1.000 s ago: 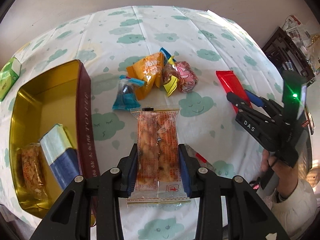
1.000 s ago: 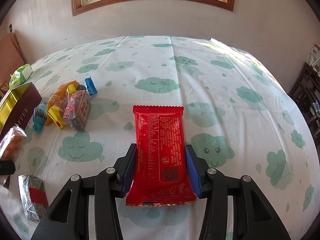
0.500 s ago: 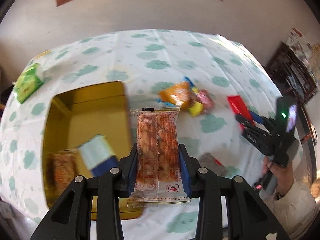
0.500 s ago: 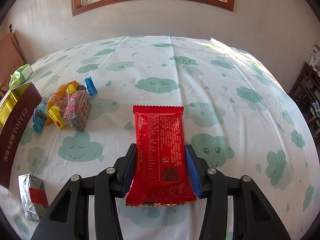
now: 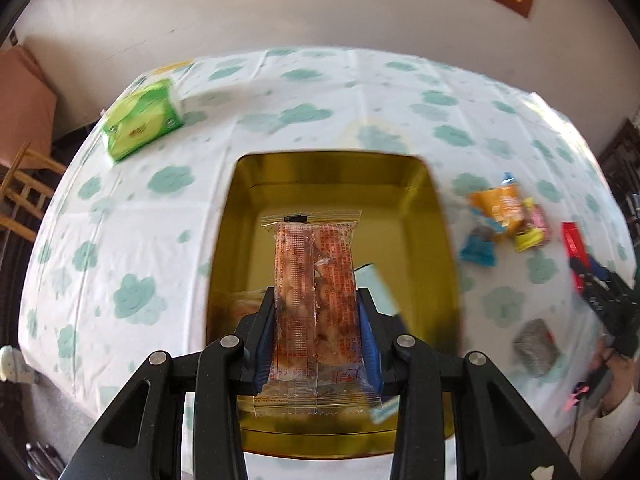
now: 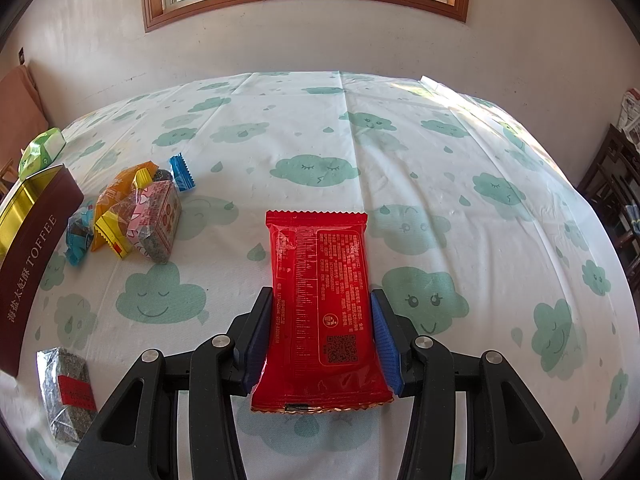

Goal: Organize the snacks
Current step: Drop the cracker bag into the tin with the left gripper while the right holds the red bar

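The left gripper (image 5: 316,336) pinches a clear snack pack (image 5: 314,280) over the gold tin (image 5: 436,216). The right gripper (image 6: 322,340) pinches a red pack (image 6: 322,292) by the table's (image 6: 460,152) near edge.

Shiny gold metal tin (image 5: 436,216), clear crinkly plastic wrapper (image 5: 314,264), glossy red foil packet (image 6: 320,300), smooth printed tablecloth (image 6: 320,128)
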### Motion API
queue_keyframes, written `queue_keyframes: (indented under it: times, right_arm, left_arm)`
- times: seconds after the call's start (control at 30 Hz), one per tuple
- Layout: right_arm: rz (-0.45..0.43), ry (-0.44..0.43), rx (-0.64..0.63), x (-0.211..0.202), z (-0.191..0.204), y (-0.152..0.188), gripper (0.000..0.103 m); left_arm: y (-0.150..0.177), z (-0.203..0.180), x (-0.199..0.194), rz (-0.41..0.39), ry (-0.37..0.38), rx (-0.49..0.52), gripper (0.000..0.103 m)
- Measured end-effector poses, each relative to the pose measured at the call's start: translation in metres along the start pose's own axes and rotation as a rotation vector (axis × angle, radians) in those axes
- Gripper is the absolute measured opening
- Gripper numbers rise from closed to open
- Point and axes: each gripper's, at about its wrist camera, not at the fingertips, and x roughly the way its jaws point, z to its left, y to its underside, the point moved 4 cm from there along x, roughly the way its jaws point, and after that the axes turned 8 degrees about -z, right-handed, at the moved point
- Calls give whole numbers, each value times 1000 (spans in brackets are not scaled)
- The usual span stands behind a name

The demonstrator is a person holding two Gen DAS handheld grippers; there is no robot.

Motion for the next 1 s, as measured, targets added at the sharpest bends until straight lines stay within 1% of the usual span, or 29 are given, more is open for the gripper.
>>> queue_keyframes:
  times: [0.17,0.37,0.57,0.8,1.0]
  right_arm:
    - [0,0,0,0,0,0,48]
    - [0,0,1,0,0,0,48]
    - [0,0,2,1,0,0,49]
    - [1,0,2,1,-1,0,49]
    - [1,0,2,0,-2,0,49]
  left_arm:
    - [17,11,16,52,-21,16,33]
    - [26,19,22,70,-46,31,33]
    - [37,21,31,99,-40,46,33]
    - [42,21,30,89,-61,65,34]
    - [49,27,30,91,-71,54,35]
